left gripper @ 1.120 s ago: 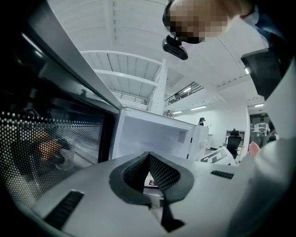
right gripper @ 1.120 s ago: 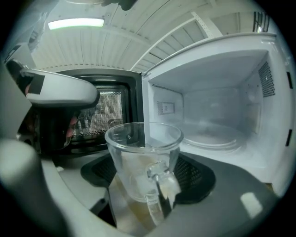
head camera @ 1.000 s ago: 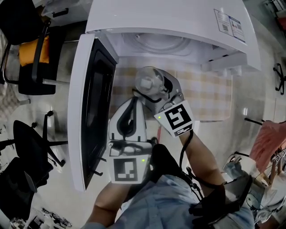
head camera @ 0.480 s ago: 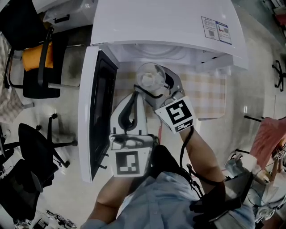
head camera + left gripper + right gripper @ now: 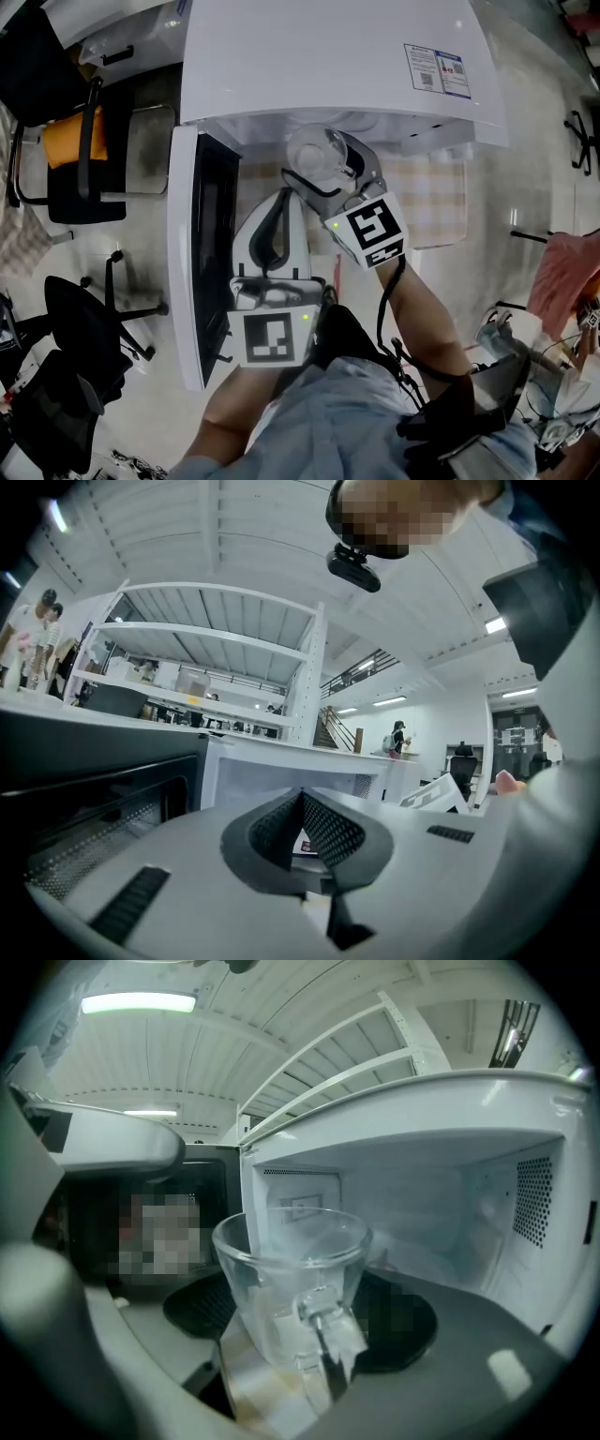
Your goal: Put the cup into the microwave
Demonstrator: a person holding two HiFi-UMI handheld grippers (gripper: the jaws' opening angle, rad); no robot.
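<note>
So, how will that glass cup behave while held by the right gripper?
The glass cup looks rigid and thin-walled: probably fragile if knocked on the microwave. Its smooth, tapered wall may slip in the grip. It appears empty, so likely light.

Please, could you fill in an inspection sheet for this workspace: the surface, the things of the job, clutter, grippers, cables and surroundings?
Surface: a checked cloth lies in front of the microwave.
Job's things: the white microwave has its door swung open to the left; the clear glass cup is upright, held at the mouth of the open cavity.
Clutter: nothing seen.
Grippers: the right gripper is closed on the cup; the left gripper has its jaws together, empty, beside the door.
Cables: a black cable runs from the right gripper along the forearm.
Surroundings: office chairs stand on the floor at the left; one carries an orange cushion.
</note>
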